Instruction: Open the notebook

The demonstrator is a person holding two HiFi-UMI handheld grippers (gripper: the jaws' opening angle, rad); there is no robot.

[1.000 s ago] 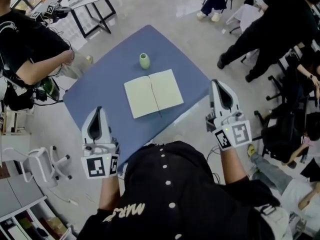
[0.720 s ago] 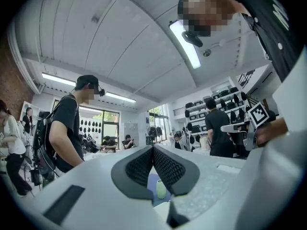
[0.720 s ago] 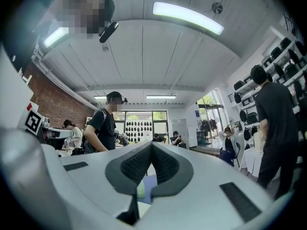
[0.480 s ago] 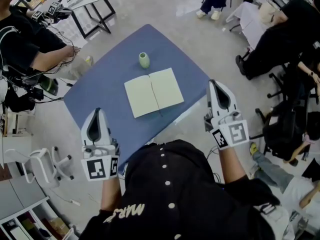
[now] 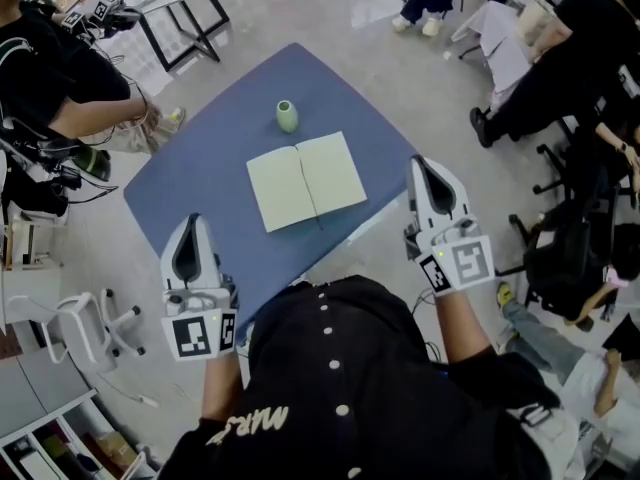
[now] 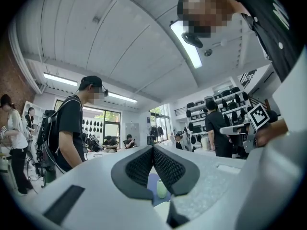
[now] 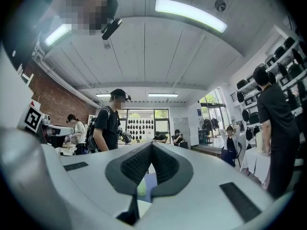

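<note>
With jaws pressed together and empty, the left gripper (image 5: 191,226) and right gripper (image 5: 424,166) flank the blue table (image 5: 200,173), where the notebook (image 5: 305,181) lies open at the left's two o'clock and the right's nine o'clock, a green vase (image 5: 287,116) at its twelve.

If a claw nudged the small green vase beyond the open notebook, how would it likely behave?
The vase stands upright and looks taller than wide, so it would probably tip rather than slide. Its rounded body suggests it might then roll across the blue table.

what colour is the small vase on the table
The vase is pale green, clearest in the head view.
</note>
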